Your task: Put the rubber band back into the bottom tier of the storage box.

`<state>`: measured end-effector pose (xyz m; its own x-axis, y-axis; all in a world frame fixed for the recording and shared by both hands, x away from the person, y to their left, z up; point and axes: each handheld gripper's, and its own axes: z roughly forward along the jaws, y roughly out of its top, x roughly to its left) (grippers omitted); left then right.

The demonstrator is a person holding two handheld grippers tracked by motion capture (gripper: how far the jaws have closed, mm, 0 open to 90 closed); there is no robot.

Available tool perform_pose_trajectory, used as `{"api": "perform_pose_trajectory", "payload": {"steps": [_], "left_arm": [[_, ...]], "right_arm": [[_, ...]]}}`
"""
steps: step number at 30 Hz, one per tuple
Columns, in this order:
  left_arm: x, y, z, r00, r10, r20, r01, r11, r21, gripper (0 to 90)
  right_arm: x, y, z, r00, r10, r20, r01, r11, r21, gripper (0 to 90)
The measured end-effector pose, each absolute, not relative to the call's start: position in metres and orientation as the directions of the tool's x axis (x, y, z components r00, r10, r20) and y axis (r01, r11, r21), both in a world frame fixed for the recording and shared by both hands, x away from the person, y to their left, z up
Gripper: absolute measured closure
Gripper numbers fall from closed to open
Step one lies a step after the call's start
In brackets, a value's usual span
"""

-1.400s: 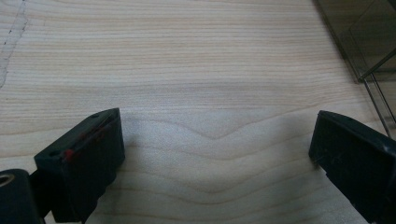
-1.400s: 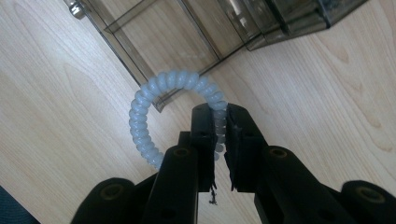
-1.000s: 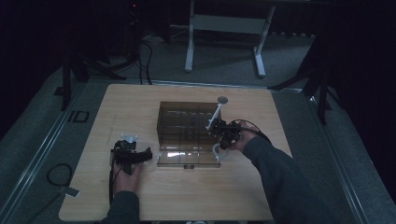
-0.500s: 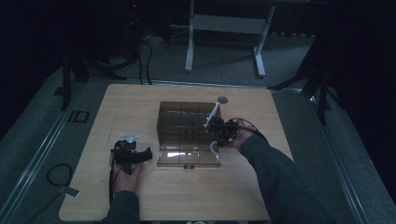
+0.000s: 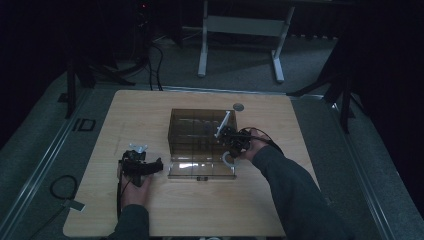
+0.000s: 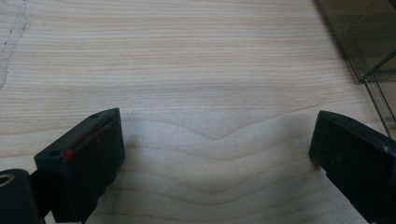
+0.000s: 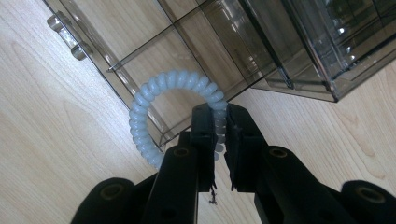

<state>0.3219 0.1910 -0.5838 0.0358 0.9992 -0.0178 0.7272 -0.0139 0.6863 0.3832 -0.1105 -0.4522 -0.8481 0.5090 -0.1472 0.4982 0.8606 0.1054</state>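
A smoky clear drawer box (image 5: 195, 127) stands mid-table, its bottom drawer (image 5: 200, 167) pulled out toward me. My right gripper (image 5: 231, 150) hovers over the drawer's right end, shut on a pale spiral coil ring (image 5: 227, 159). In the right gripper view the ring (image 7: 152, 107) hangs left from the shut gripper (image 7: 218, 114), above a drawer compartment (image 7: 177, 51) with dividers. My left gripper (image 5: 150, 166) lies on the table left of the drawer, held by a hand. In the left gripper view that gripper (image 6: 219, 135) is open, with bare wood between its jaws.
The drawer's handle (image 7: 70, 35) faces the table's near edge. A small round grey disc (image 5: 238, 106) sits in the wooden tabletop (image 5: 300, 130) behind the box. The box's corner (image 6: 369, 42) is to the left gripper's upper right. A metal stand (image 5: 240, 25) is beyond the table.
The right gripper, with the ring in it, has edged slightly left over the drawer. The left gripper has stayed put.
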Motion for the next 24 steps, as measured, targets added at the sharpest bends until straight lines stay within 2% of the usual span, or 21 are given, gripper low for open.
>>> {"api": "perform_pose_trajectory", "payload": {"steps": [24], "left_arm": [[0.322,0.191,-0.584,0.033,0.999,-0.018,0.728,-0.012,0.686,3.2]], "right_arm": [[0.382,-0.094,-0.468,-0.86,0.484,-0.159,0.476,0.875,0.089,81.6]]}}
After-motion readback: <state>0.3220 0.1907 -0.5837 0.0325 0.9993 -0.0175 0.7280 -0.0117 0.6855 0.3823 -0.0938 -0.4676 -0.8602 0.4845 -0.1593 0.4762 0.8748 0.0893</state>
